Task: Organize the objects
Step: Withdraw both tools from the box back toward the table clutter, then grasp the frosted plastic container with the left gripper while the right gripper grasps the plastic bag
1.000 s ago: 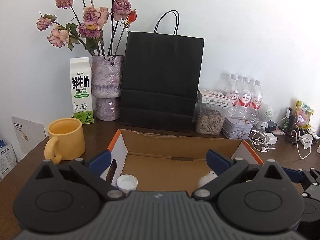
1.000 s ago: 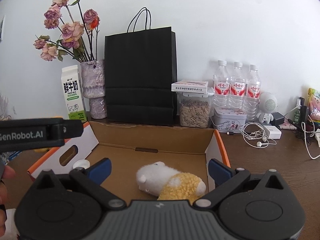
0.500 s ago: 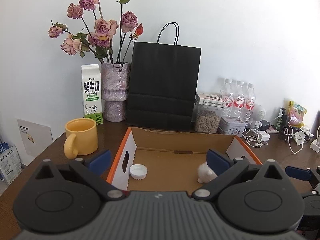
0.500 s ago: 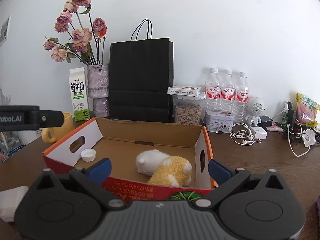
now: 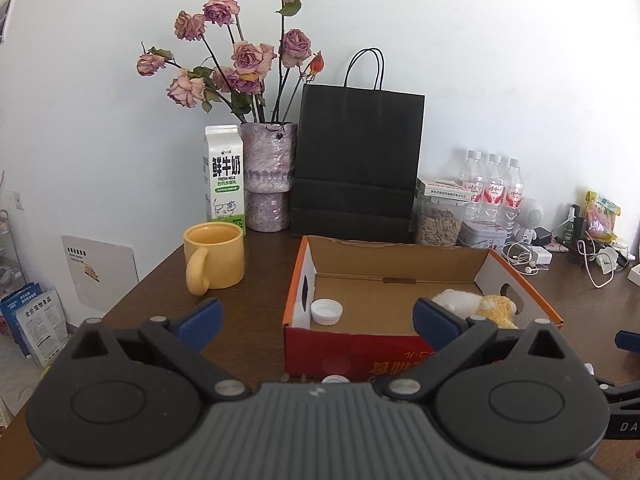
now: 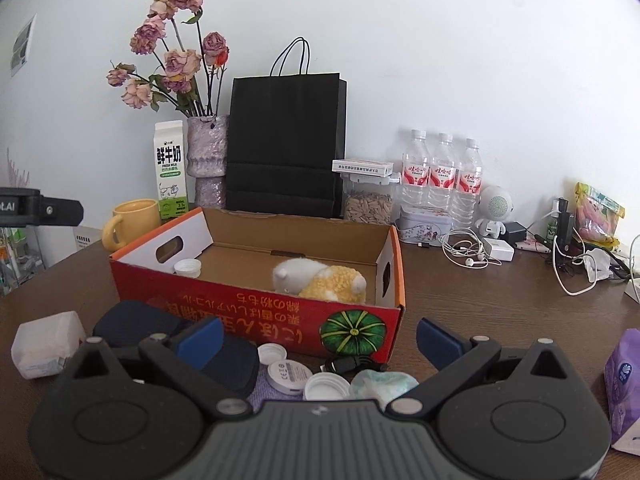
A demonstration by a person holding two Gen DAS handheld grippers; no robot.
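Observation:
An open red cardboard box (image 6: pixel 256 312) (image 5: pixel 352 356) stands mid-table. Inside lie a white and yellow plush toy (image 6: pixel 320 276) (image 5: pixel 476 306) and a white bottle cap (image 6: pixel 188 267) (image 5: pixel 327 311). In front of the box rest a dark blue pouch (image 6: pixel 224 356), white caps (image 6: pixel 326 386), a round white tin (image 6: pixel 286 376), a black cable plug (image 6: pixel 352 362) and a pale crumpled wrapper (image 6: pixel 384 384). My right gripper (image 6: pixel 318 338) hangs open above these small items. My left gripper (image 5: pixel 318 318) is open before the box's near wall, holding nothing.
A yellow mug (image 5: pixel 214 258), milk carton (image 5: pixel 224 178), vase of dried roses (image 5: pixel 268 180) and black paper bag (image 5: pixel 356 168) line the back. Water bottles (image 6: pixel 440 180), a seed jar (image 6: pixel 368 200), earphones (image 6: pixel 468 252) stand right. A white tissue pack (image 6: pixel 46 344) lies left, a purple pack (image 6: pixel 624 384) right.
Both grippers have pulled back and up from the box; its red front wall and the loose items in front of it have come into view. Both stay open.

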